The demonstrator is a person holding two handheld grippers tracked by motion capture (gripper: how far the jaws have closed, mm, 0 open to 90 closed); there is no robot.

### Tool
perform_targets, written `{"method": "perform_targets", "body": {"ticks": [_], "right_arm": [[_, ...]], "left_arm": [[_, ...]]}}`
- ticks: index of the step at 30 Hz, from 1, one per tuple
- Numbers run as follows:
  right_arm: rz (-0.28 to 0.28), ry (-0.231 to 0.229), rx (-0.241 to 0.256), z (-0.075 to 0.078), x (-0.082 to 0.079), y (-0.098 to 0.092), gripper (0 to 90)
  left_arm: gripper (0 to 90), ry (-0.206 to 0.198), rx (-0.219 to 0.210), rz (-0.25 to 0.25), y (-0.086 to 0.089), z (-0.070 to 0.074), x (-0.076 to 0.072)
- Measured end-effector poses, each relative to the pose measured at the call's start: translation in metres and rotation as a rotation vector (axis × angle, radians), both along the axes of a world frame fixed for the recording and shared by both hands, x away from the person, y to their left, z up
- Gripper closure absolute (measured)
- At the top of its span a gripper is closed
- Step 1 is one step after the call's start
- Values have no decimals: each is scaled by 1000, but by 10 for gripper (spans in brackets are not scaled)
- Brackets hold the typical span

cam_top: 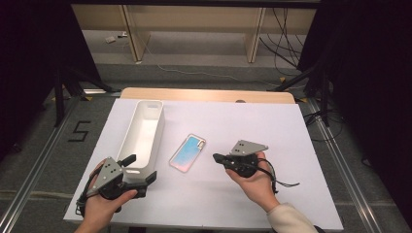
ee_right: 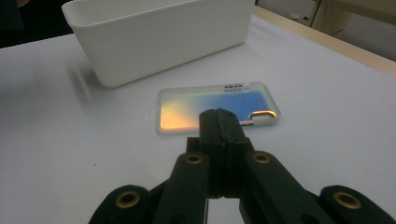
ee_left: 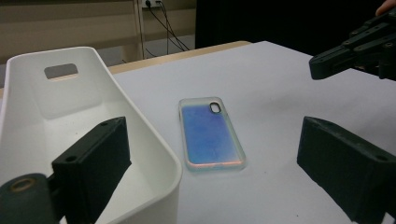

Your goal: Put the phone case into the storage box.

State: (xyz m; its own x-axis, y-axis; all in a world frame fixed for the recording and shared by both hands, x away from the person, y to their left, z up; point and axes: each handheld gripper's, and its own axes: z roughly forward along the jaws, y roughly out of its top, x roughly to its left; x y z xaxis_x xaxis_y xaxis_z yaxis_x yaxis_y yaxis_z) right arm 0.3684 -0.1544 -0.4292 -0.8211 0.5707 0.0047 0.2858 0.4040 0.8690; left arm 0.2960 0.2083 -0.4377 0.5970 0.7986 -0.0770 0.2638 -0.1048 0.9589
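Note:
An iridescent blue phone case (cam_top: pixel 188 153) lies flat on the white table cover (cam_top: pixel 272 126), camera hole pointing away. Just left of it stands a long white bin (cam_top: pixel 145 131) with nothing in it. My left gripper (cam_top: pixel 141 168) is open at the bin's near end, one jaw over the inside and the other outside, so the bin's corner wall (ee_left: pixel 159 154) sits between them. The case (ee_left: pixel 210 135) lies ahead of it. My right gripper (cam_top: pixel 216 158) is shut on nothing, its tip just right of the case (ee_right: pixel 196 105) and pointing at it, hovering near its edge.
The bin (ee_right: pixel 163 32) has a handle slot (ee_left: pixel 60 71) in its far end wall. My right gripper (ee_left: pixel 345 51) shows at the upper right of the left gripper view. A wooden table edge (cam_top: pixel 209 94) runs along the back, with floor, cables and stand legs beyond.

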Motion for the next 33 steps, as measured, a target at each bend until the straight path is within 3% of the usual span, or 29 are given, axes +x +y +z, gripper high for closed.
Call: {"method": "perform_targets", "body": {"ticks": [10,19,26,29,33], "right_arm": [[68,42,-60,-12,16,43,900],[85,80,-97,-26,34,76,900],[98,125,-134,-39,44,93,900],[91,121,-135,-43,44,98,900],[107,156,-173,-48,45,100,900]], "left_arm": [[104,1,2,-16,0,0,0],[114,-5,1,-18,0,1,-1],[118,-5,0,-20,0,1,-1],[121,-4,0,-21,0,1,-1],[123,-5,1,-23,0,1,-1]]}}
